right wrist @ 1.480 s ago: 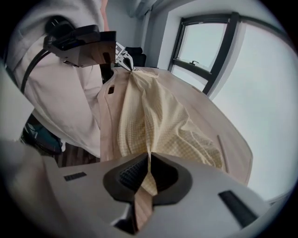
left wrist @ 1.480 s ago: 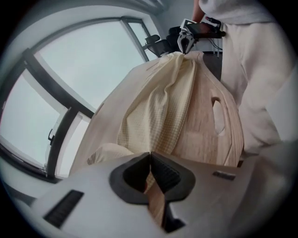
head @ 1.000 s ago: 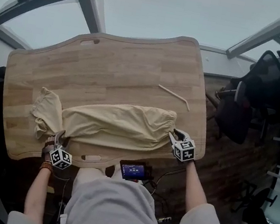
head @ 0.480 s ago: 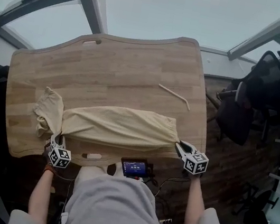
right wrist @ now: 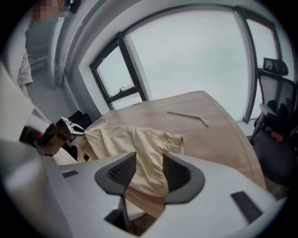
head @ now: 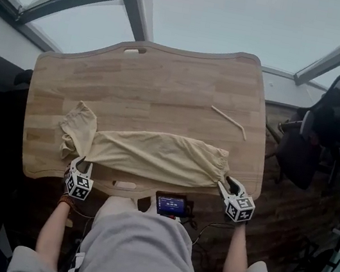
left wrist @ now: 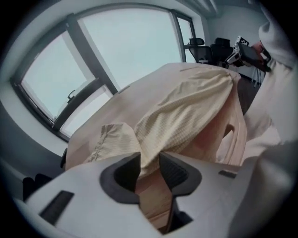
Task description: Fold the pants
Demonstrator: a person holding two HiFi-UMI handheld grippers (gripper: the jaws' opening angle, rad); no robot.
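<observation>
The beige pants [head: 153, 155] lie in a long folded band along the near side of the wooden table [head: 167, 79]. Their left end [head: 76, 132] is bunched and doubled back. My left gripper [head: 80, 163] is at the near left corner of the cloth. Its jaws have just been opening, and a fold of fabric [left wrist: 146, 153] still hangs loosely between them [left wrist: 150, 160]. My right gripper [head: 224, 184] is at the gathered right end. Its jaws [right wrist: 149, 165] have also just been opening and stand apart over the cloth edge [right wrist: 139, 153], gripping nothing.
A thin pale stick [head: 228, 121] lies on the table at the far right. A small device with a lit screen [head: 171, 204] sits below the table's near edge. Dark office chairs [head: 328, 127] stand to the right. Windows lie beyond the table.
The pants have been drawn out straighter and closer to the near edge. Both grippers have pulled back slightly towards me, and both have eased their jaws apart after pinching the cloth.
</observation>
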